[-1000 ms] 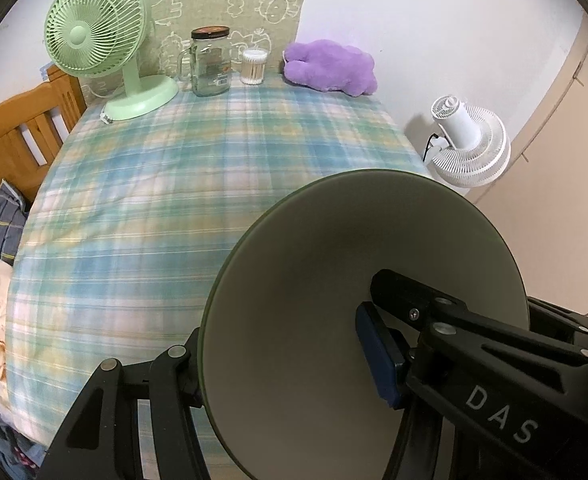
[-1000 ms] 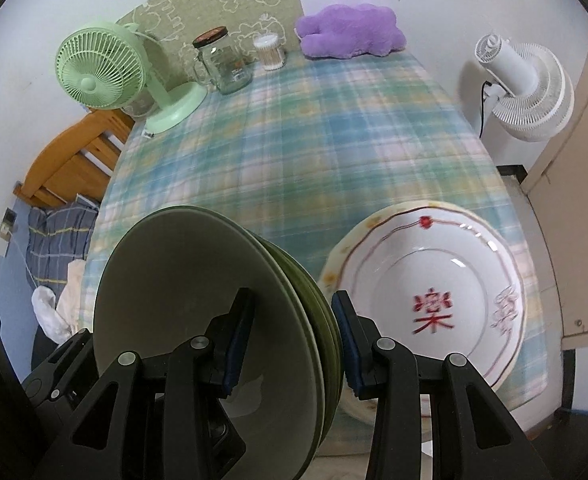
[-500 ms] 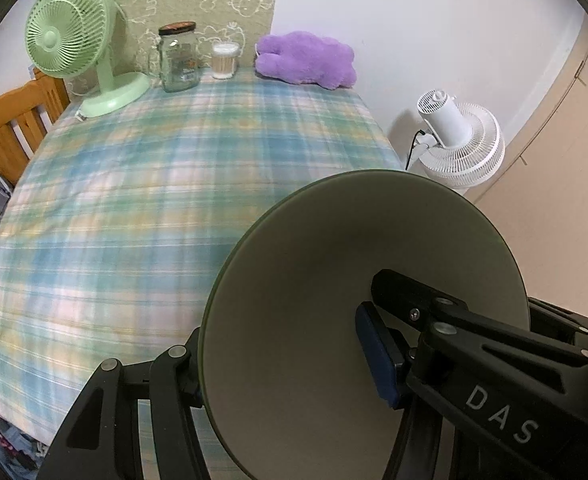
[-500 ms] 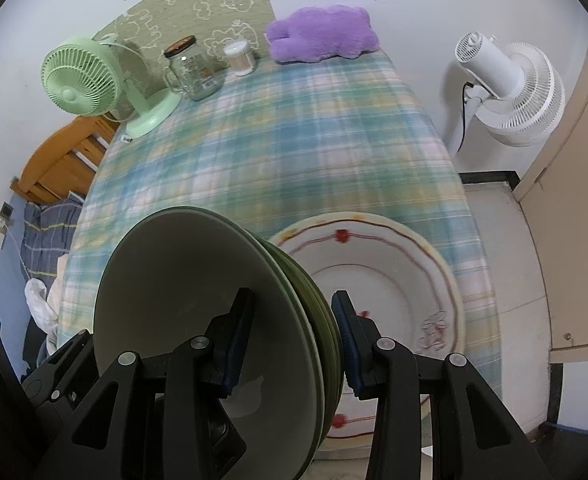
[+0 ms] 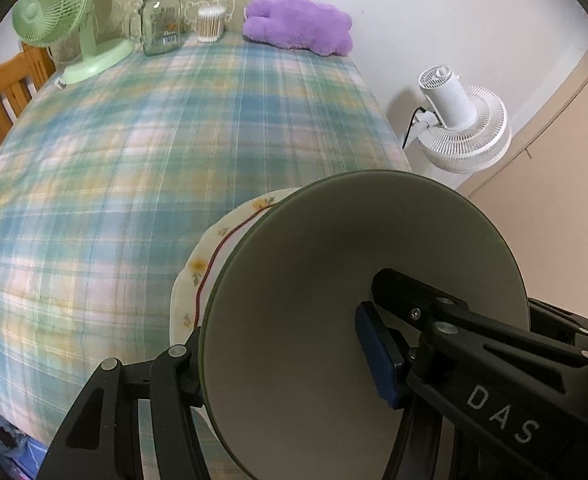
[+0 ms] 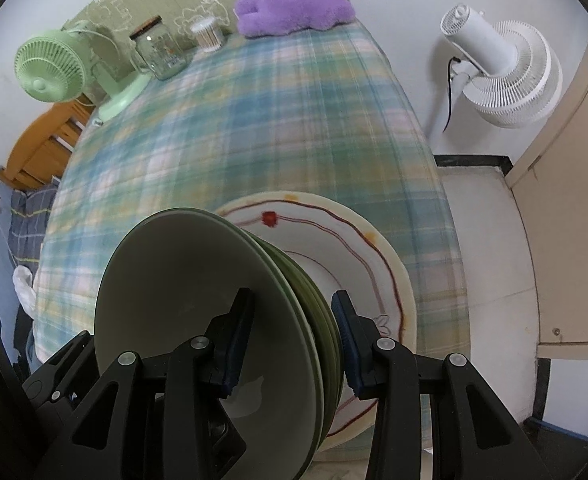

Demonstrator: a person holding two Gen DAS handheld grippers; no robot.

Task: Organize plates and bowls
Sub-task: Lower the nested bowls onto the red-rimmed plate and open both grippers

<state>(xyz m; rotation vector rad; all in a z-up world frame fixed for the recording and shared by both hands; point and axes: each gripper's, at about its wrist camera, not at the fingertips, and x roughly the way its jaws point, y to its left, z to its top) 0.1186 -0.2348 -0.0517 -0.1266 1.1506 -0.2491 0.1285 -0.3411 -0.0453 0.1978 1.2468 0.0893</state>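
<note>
My left gripper (image 5: 281, 364) is shut on the rim of the stack of green plates (image 5: 318, 304), which is held on edge and fills the lower right of the left wrist view. My right gripper (image 6: 289, 344) is shut on the same stack of green plates (image 6: 197, 300), its blue pads on either side of the stack. A large white plate with red line and floral decoration (image 6: 358, 252) lies flat on the plaid tablecloth (image 6: 253, 120) just behind and under the stack; its rim shows in the left wrist view (image 5: 201, 268).
At the table's far end stand a green desk fan (image 5: 53, 12), a glass jar (image 5: 161, 20), a cotton-swab cup (image 5: 210, 24) and a purple plush toy (image 5: 298, 24). A white floor fan (image 6: 502, 72) stands right of the table. A wooden chair (image 5: 9, 80) is at left.
Both grippers have moved with the green plates toward the white plate; the stack now hangs over its near-left part. The white plate has come into the left wrist view.
</note>
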